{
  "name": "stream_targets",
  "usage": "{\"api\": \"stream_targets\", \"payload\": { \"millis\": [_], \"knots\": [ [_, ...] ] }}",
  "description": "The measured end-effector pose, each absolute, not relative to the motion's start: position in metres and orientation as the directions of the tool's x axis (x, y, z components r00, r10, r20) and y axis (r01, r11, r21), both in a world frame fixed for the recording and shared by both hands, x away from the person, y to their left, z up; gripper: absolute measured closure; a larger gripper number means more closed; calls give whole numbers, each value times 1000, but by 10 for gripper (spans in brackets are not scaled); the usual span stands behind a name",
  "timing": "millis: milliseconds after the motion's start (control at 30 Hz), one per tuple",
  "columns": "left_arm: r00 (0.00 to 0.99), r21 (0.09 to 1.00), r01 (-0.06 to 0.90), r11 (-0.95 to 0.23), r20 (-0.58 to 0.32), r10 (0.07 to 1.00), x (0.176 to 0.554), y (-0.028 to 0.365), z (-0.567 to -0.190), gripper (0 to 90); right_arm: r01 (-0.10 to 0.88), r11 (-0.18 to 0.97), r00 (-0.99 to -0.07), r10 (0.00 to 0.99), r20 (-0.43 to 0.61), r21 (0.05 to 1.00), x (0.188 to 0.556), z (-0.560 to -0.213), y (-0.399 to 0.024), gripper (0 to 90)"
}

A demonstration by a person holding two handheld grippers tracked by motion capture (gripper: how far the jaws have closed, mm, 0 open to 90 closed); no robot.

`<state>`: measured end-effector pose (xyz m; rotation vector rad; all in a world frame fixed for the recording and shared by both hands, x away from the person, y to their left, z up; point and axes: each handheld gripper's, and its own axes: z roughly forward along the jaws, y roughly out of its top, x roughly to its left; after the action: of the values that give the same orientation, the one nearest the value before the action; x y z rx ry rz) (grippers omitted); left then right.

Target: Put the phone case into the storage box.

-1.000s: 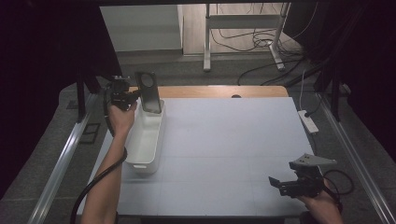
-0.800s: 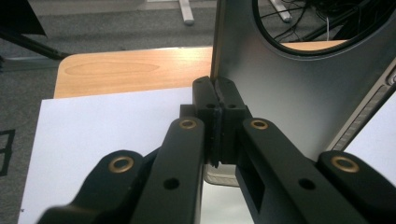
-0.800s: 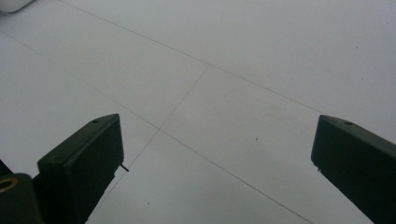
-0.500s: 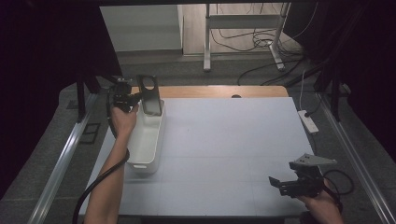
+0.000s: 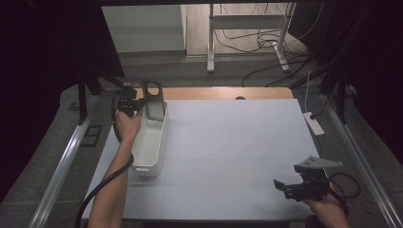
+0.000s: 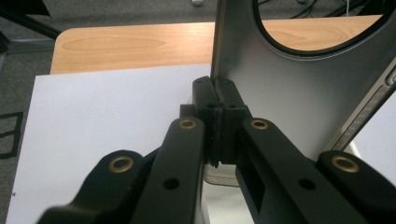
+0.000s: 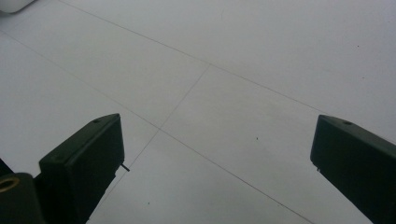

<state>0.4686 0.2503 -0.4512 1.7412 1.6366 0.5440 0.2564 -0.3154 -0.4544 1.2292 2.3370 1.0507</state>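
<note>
High view: left gripper [image 5: 138,105], clamped on the grey metal stand [image 5: 154,99], shifted slightly over the white bin [image 5: 148,142]; right gripper [image 5: 298,186] stays spread apart.

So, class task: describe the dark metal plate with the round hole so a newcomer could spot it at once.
Start at the white table sheet and go to the long white bin near its left edge. At the bin's far end, the grey plate stands upright, gripped by the shut left gripper. Its large round hole sets it apart.

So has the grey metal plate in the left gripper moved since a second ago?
Yes. The grey plate in the left gripper has tipped slightly toward the table's wooden far edge, above the white bin.
</note>
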Motion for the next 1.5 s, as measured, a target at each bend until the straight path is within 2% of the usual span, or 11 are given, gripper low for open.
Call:
{"api": "stream_targets", "payload": {
  "millis": [300, 367, 400, 433, 900, 1500],
  "knots": [
    [140, 701, 713, -1, -141, 980, 470, 248, -454, 880, 587, 364, -588, 805, 72, 723, 257, -455, -316, 34],
    [147, 709, 705, -2, -143, 979, 469, 247, -453, 839, 588, 366, -589, 805, 72, 721, 257, -454, -316, 34],
    [147, 709, 705, -2, -143, 979, 469, 247, -453, 784, 588, 366, -589, 805, 72, 721, 257, -454, -316, 34],
    [150, 714, 700, -11, -132, 980, 469, 247, -452, 784, 588, 366, -589, 805, 71, 722, 257, -454, -316, 34],
    [180, 723, 691, -21, -144, 973, 467, 253, -449, 479, 582, 365, -591, 804, 69, 726, 256, -454, -315, 35],
    [264, 739, 673, -40, -190, 946, 456, 258, -448, 280, 584, 370, -594, 802, 69, 722, 256, -454, -315, 35]
  ]
}}
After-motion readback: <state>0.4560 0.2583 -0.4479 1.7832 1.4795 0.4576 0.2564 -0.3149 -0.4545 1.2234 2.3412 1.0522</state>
